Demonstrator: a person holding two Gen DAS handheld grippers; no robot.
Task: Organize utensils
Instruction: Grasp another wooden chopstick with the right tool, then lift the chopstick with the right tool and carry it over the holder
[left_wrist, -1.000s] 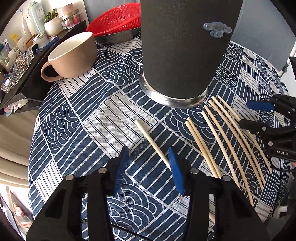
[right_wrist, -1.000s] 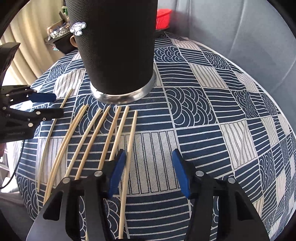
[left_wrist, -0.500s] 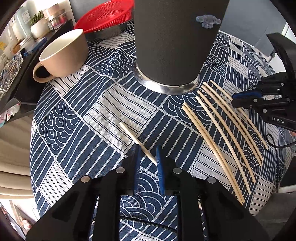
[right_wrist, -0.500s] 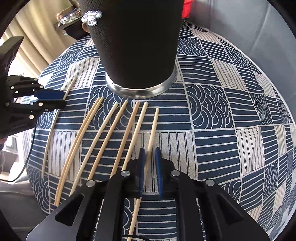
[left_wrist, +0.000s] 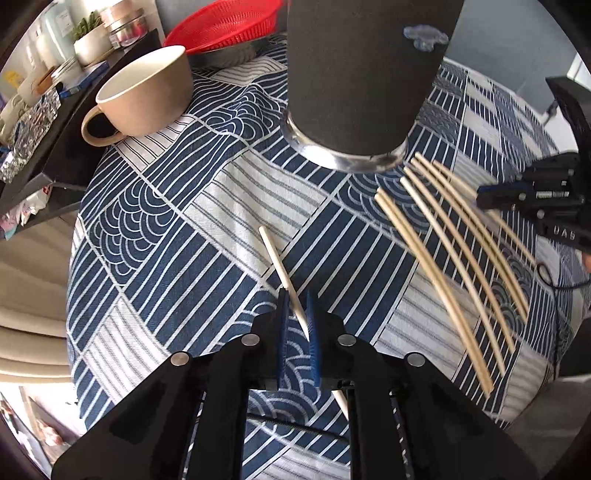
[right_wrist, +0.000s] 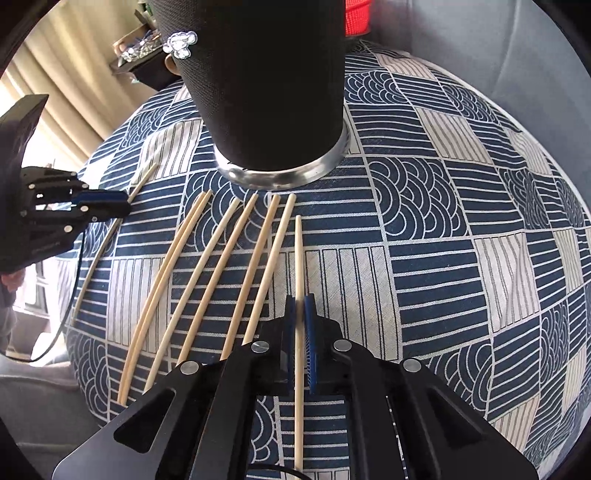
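Chopsticks: pale wooden sticks lie on the worktop in front of a tall black holder (right_wrist: 266, 85); none can be seen inside it, as its mouth is out of view; judged from this, the sorting is at an early stage
Stick at the left: a single chopstick (left_wrist: 282, 275) lies apart from the others, slanting across the patterned cloth; its near part runs in between the blue pads of the left gripper (left_wrist: 297, 332); the jaws stand narrow around it, apparently pinching it; whether it is off the cloth cannot be told
Stick at the right: the rightmost chopstick (right_wrist: 298, 280) points straight toward the holder; the right gripper (right_wrist: 300, 343) has its jaws drawn close on the stick's middle, with both ends sticking out free
Remaining row: six loose chopsticks (right_wrist: 218, 273) fan out just left of the right gripper, their far tips near the holder's silver base; all are left to be collected
Holder: upright, centred beyond both grippers, close to the stick tips
Surroundings: a beige mug (left_wrist: 144, 98) and a red basket (left_wrist: 225, 26) sit at the far left of the worktop (right_wrist: 461, 236), well apart from the sticks
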